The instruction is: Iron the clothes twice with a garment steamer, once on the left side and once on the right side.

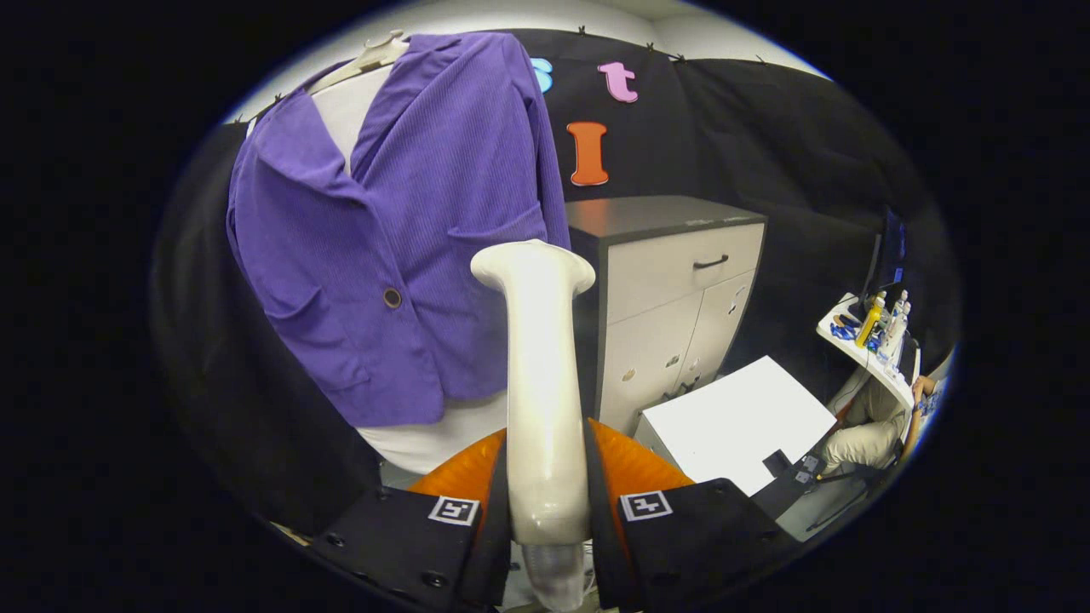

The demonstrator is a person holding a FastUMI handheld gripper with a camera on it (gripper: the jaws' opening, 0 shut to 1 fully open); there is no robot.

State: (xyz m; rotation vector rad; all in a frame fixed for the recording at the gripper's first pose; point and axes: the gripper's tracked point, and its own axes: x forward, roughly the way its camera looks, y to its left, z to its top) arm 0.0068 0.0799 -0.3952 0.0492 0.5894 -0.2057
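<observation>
The two fingers of the gripper (545, 519) pressed from either side on the smooth cream plastic handle of the garment steamer (542, 383), holding it upright with its flared head at the top. Just beyond that head hung the purple corduroy jacket (409, 230) on a white dress form (426, 438), the head level with its right front panel. Farther off stood a grey-and-cream cabinet (673, 281) and a white box (737, 421). The slick handle could probably twist or slide in the grip during a stroke, and the head might snag the pocket flap.
</observation>
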